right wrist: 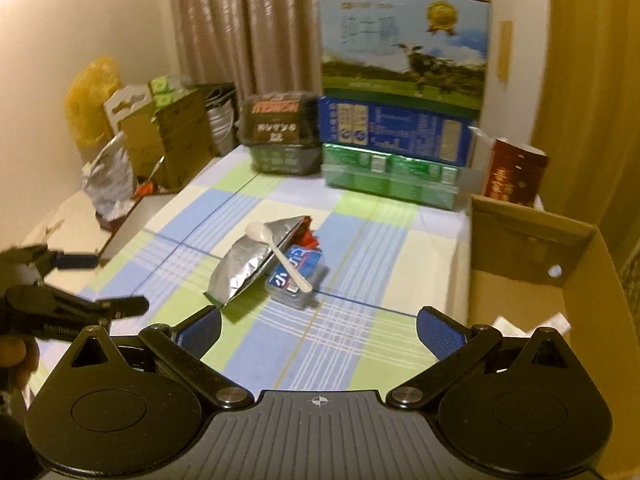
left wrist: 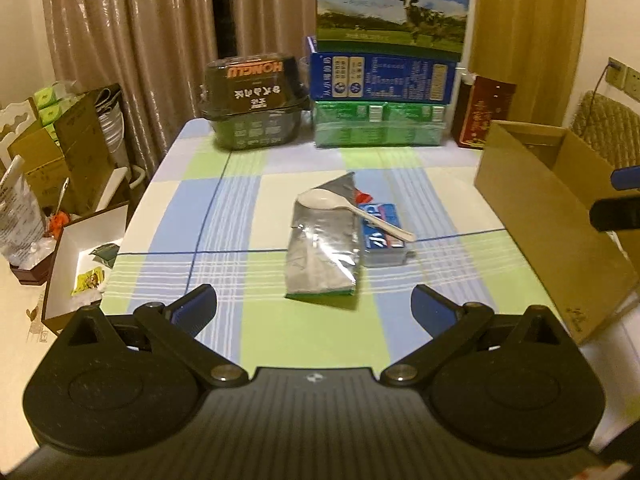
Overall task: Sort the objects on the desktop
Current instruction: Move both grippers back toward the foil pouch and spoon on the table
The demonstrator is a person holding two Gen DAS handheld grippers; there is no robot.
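A silver foil pouch (left wrist: 324, 248) (right wrist: 248, 264) lies in the middle of the checked tablecloth. A white plastic spoon (left wrist: 352, 212) (right wrist: 280, 254) rests across it and across a small blue box (left wrist: 382, 232) (right wrist: 300, 270) to its right. A red scrap (left wrist: 362, 197) (right wrist: 308, 236) peeks out behind them. My left gripper (left wrist: 314, 304) hangs open just short of the pouch, holding nothing. My right gripper (right wrist: 318, 326) is open too, empty, nearer the table's front and beside the cardboard box (left wrist: 560, 216) (right wrist: 532, 280). The left gripper (right wrist: 76, 284) shows at the left edge of the right wrist view.
Stacked milk cartons (left wrist: 384, 80) (right wrist: 400, 128), a dark food tub (left wrist: 252, 100) (right wrist: 280, 136) and a red box (left wrist: 484, 112) (right wrist: 514, 174) line the table's far edge. Boxes and bags (left wrist: 72, 152) (right wrist: 160, 136) crowd the floor on the left. A paper slip (right wrist: 532, 326) lies inside the cardboard box.
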